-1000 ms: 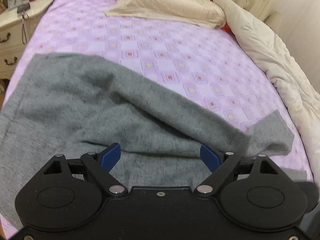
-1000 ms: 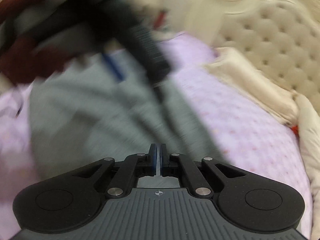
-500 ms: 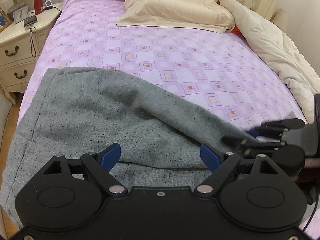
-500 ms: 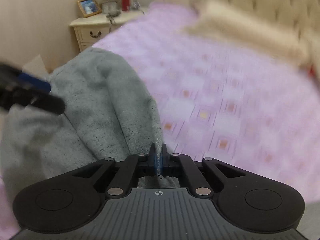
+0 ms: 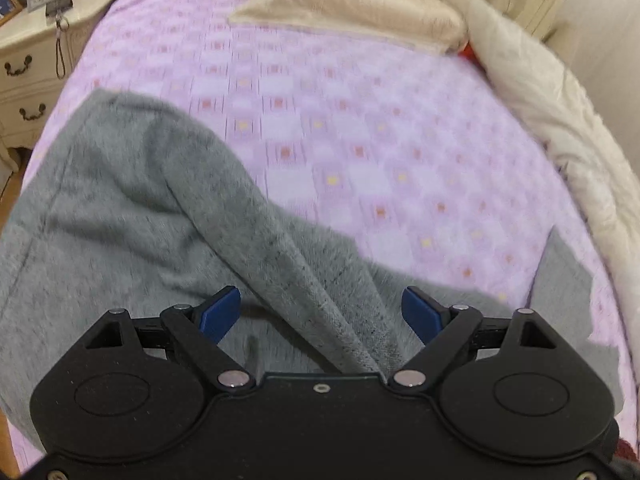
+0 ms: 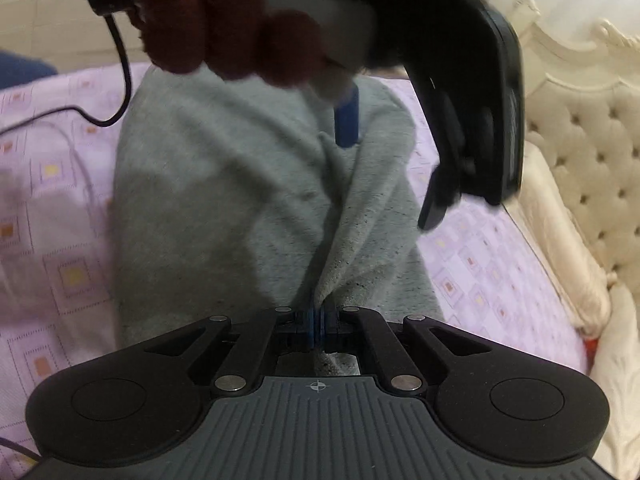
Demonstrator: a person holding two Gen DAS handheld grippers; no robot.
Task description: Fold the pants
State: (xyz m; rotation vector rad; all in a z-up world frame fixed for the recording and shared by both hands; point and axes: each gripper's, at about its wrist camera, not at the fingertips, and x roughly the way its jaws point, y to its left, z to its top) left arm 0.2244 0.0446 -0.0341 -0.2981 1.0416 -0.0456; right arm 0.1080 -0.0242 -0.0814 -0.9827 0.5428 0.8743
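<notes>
The gray pants (image 5: 132,216) are running out of the left wrist view at its left edge, their near part lying hidden under the left gripper (image 5: 322,314). In the right wrist view, the left hand (image 6: 224,20) is being cut off by the top edge. Motion blur is smearing the nightstand (image 5: 24,56) items beyond reading.

A bed (image 5: 360,152) fills the room, spread with a lilac sheet printed in small squares. At its head stands a cream tufted headboard (image 6: 592,152) with a carved frame. A cream pillow (image 5: 352,4) lies along the head edge, and a pale duvet (image 5: 560,128) is bunched down the right edge. Beside the left head corner stands a cream nightstand (image 5: 28,60) with dark drawer pulls (what may be a clock and a picture frame sit on top, blurred). The wall (image 5: 608,28) is plain and pale.
</notes>
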